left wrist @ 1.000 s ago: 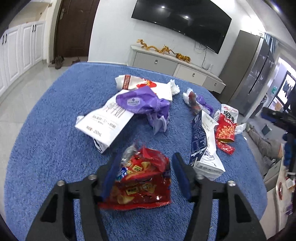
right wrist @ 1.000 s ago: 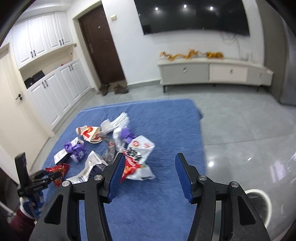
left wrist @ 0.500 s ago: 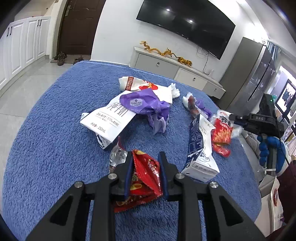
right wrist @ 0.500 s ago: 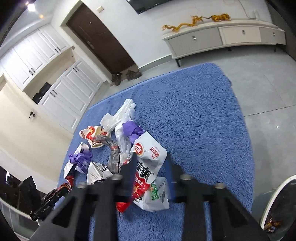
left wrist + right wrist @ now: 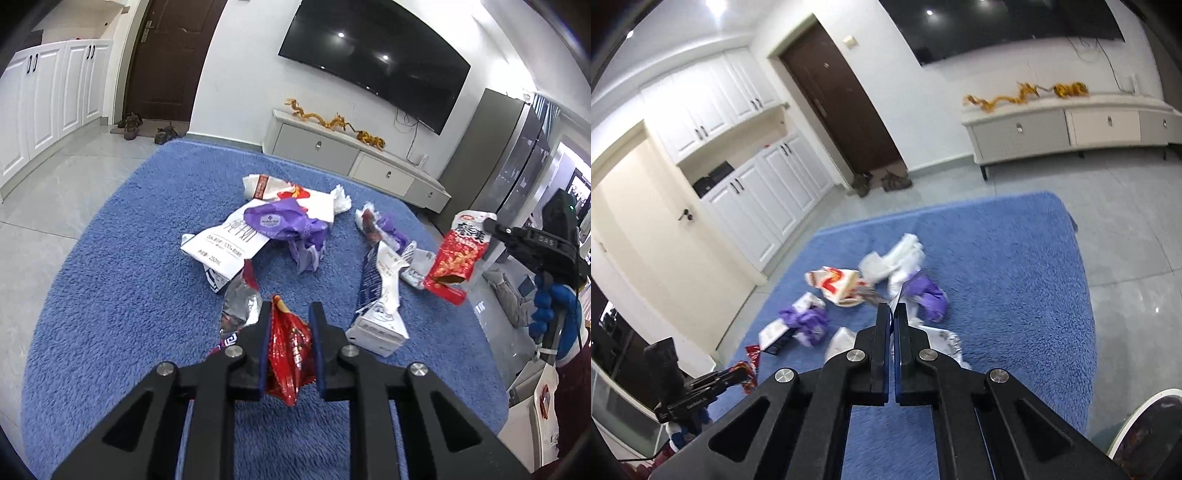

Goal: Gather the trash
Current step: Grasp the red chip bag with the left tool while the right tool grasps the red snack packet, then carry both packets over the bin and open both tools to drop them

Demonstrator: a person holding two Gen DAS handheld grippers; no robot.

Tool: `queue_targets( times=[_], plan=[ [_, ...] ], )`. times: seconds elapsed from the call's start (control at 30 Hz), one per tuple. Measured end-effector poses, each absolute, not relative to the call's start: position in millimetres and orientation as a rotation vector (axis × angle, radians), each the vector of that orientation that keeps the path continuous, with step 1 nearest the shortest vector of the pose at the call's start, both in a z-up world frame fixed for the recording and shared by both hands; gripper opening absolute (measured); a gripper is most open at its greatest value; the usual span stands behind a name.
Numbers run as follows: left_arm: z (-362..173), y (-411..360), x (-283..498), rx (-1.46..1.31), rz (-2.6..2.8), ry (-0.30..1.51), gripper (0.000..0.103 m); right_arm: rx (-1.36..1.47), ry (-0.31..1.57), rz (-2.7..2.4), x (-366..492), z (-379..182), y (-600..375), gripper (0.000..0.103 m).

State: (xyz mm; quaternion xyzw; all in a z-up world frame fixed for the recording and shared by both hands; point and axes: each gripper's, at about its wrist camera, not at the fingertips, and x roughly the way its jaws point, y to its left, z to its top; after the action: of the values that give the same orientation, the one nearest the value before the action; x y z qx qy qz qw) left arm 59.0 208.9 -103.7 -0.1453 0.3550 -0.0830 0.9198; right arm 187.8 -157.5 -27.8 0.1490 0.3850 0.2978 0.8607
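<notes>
My left gripper has a crumpled red snack bag between its jaws, which are closing on it; the pads press it and it hangs just above the blue rug. The silver foil end of the bag sticks out to the left. My right gripper is shut on a thin edge of a red-and-white snack packet, which the left wrist view shows dangling at the right. Most of that packet is hidden in the right wrist view.
Still on the rug are a white milk carton, a purple bag, a blue-and-white carton and a red-printed paper bag. A white-rimmed bin shows at the right wrist view's lower right. A TV cabinet stands behind.
Both grippers went from open to closed on their packets. The left lifted the red bag off the rug. The right raised the red-and-white packet away from the pile.
</notes>
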Motion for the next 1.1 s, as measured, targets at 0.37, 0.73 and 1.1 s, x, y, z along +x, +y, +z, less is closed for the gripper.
queue_targets(
  times=[0.37,0.73,1.1],
  plan=[
    [-69,192,42,-0.301,-0.203,0.685,0.015,0.323,0.672,0.621,120,13,-207,0.001],
    [-35,79,69,-0.227,-0.446,0.709,0.015,0.298,0.588,0.386,61,20,-315,0.001],
    [-35,-145,123,-0.069,-0.778,0.830,0.015,0.256,0.640,0.040,29,-34,-435,0.001]
  ],
)
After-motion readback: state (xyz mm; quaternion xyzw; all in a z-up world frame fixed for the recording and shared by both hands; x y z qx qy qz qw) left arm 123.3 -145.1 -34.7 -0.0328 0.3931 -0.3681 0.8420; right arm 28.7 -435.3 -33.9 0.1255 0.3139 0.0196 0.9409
